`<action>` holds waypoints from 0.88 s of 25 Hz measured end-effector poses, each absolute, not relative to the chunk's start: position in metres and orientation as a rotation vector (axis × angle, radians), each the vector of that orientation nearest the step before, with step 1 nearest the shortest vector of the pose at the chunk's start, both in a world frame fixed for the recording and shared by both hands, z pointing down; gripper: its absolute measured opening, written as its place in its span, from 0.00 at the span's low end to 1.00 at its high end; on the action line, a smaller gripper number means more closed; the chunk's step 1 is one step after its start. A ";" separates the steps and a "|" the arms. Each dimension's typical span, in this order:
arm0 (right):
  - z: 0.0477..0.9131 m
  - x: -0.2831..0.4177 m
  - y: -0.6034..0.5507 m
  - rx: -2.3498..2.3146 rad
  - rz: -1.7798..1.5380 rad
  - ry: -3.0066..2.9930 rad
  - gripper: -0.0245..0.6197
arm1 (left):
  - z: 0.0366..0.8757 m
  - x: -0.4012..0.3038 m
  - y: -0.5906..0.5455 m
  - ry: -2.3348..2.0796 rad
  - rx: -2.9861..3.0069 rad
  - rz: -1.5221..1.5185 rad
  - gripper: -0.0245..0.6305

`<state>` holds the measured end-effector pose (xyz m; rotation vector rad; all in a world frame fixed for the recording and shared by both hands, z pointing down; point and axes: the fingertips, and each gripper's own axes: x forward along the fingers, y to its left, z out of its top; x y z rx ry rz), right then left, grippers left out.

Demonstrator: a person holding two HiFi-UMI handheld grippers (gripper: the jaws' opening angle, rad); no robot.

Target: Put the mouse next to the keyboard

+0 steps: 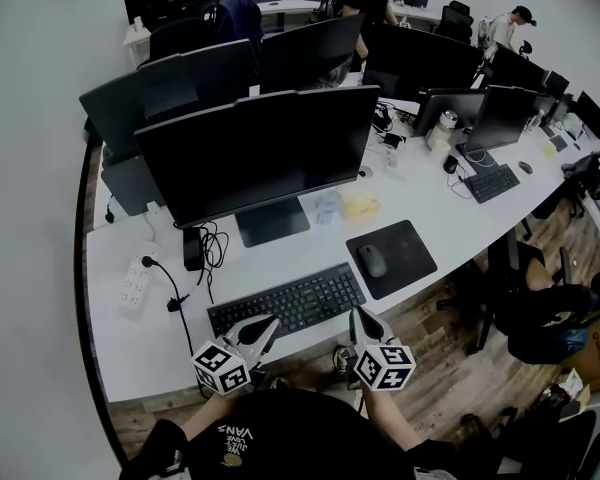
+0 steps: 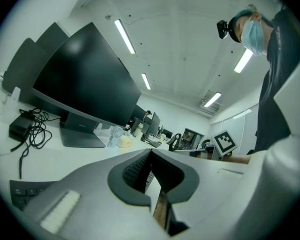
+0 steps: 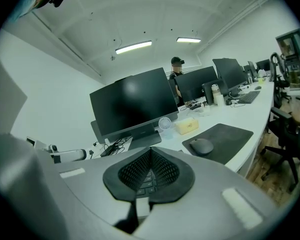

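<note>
A bare desk [image 1: 320,258] strip separates keyboard [image 1: 286,302] and mouse pad [image 1: 391,258]; monitor stand [image 1: 272,221] stands behind.

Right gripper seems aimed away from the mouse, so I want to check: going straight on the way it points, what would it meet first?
Probably the keyboard: its keys show right past the right gripper's shut fingers. The mouse lies off to the right, on the mouse pad.

mouse [image 1: 372,260] on pad [image 1: 412,255], right of keyboard [image 1: 287,303]
</note>
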<state>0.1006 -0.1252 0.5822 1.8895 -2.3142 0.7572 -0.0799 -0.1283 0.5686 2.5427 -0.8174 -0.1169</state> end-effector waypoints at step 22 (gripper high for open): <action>0.593 0.092 -0.125 1.856 0.713 -2.248 0.05 | 0.576 -0.083 -0.138 -0.811 2.535 -0.095 0.04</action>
